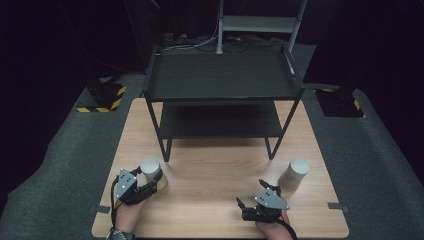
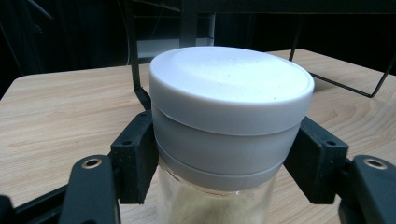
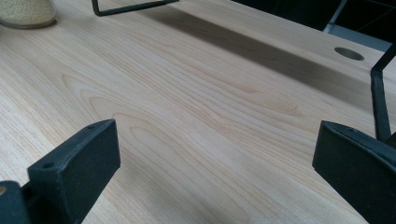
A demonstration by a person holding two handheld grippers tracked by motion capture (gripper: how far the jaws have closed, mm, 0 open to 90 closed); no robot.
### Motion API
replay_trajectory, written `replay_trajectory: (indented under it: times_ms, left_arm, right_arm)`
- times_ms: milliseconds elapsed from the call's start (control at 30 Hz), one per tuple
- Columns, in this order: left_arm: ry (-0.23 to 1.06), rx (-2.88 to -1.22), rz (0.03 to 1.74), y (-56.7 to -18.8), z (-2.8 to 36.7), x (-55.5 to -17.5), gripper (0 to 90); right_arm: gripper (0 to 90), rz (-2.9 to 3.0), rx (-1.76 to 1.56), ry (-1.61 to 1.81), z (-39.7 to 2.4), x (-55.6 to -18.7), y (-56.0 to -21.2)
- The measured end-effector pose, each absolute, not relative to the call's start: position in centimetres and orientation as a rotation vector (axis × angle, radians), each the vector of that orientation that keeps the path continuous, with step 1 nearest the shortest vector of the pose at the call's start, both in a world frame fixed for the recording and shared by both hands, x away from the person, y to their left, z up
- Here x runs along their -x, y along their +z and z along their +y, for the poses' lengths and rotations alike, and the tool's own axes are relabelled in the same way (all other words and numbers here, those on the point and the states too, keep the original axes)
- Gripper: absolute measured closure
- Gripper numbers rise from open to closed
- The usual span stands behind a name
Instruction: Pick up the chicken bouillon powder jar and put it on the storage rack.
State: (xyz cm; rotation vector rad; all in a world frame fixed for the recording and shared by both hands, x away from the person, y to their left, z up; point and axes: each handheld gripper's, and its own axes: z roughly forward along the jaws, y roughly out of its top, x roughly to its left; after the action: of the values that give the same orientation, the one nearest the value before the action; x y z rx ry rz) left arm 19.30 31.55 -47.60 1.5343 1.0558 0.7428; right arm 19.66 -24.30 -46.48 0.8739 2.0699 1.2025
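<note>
A clear jar (image 1: 151,170) with a white lid stands at the table's front left, and my left gripper (image 1: 153,182) is shut on it. In the left gripper view the black pads (image 2: 135,158) press on both sides of the jar (image 2: 231,107) just under its lid, and pale grainy contents show below. A second white-lidded jar (image 1: 295,174) stands at the front right. My right gripper (image 1: 251,193) lies to that jar's left, near the front edge, open. Its jaws (image 3: 215,163) stand wide apart over bare wood.
A black two-tier metal shelf (image 1: 222,80) stands at the back of the wooden table (image 1: 220,165), its legs (image 1: 166,150) just behind the jars. The right gripper view shows a jar base (image 3: 28,11) at its top left, a shelf leg (image 3: 379,98) and a round table hole (image 3: 349,53).
</note>
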Motion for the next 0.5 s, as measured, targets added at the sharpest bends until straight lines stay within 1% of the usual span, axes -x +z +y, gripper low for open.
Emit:
replay_trajectory:
  times_ms: [500]
  left_arm:
    - [0.746,-1.56,1.046,-47.08,31.53,-19.27,34.1]
  right_arm:
    - [0.0,2.068,-0.883,1.211,-24.44,-19.71,-46.49]
